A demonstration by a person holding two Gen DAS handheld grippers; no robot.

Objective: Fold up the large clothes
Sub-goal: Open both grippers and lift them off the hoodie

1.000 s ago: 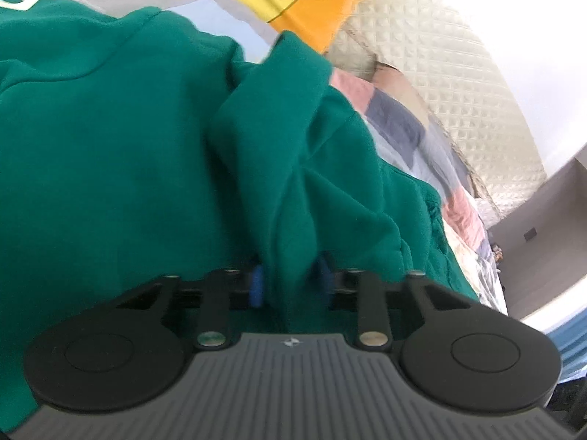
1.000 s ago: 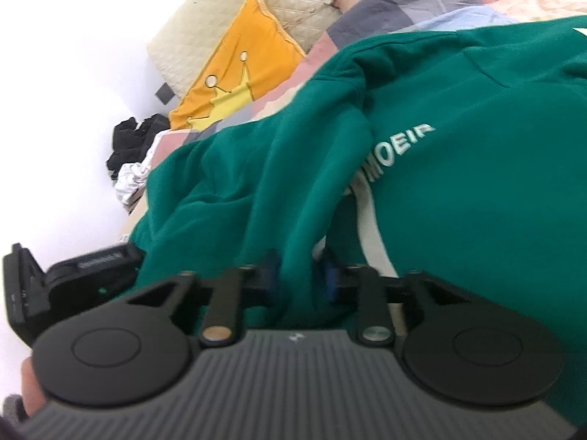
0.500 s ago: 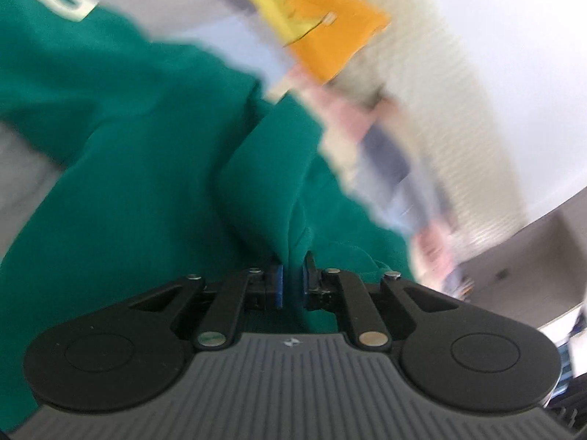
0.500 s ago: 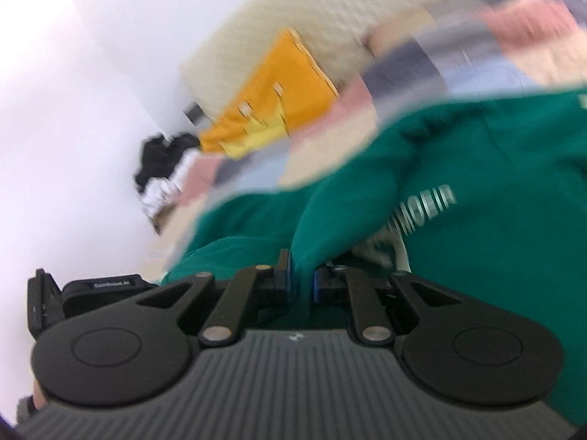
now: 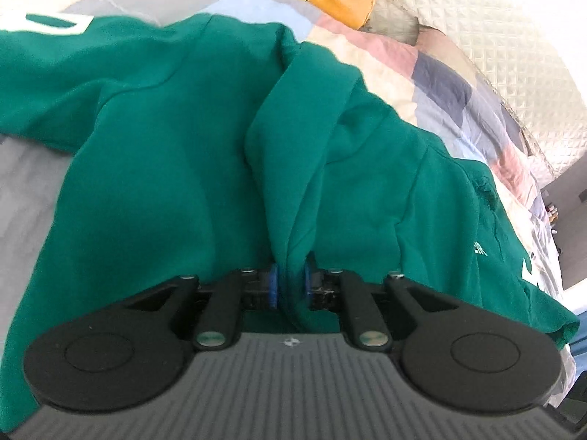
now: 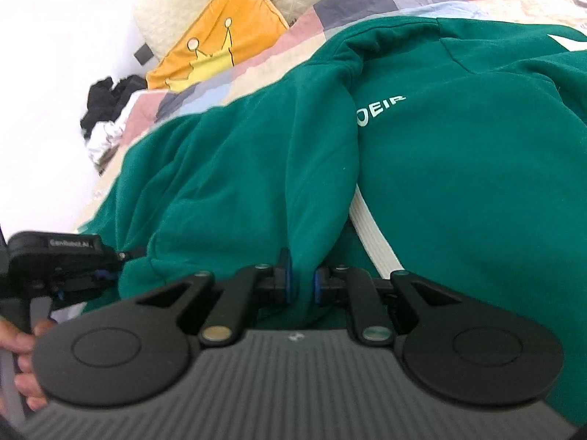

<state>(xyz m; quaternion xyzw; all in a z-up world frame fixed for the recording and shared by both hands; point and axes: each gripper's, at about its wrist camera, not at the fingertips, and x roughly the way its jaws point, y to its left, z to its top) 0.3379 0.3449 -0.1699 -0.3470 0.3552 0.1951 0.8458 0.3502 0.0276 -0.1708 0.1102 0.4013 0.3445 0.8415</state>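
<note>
The bed (image 6: 385, 7), under a patchwork quilt, takes up most of the room, and a green sweatshirt (image 6: 458, 183) lies spread across it, filling the middle of both views so there is a flat surface to fold on. An orange pillow (image 6: 220, 44) leans at the headboard, at about eleven o'clock from the right camera, well clear of the work. Both tools have pinched up ridges of the cloth, I would guess to carry one side over the body. The left gripper (image 5: 290, 286) has a fold of green standing up between its blue pads, and its jaws are opening, so that hold looks to be loosening. The right gripper (image 6: 301, 280) has a bunched sleeve or edge between its pads at twelve o'clock; its jaws are opening too, only slightly apart.
</note>
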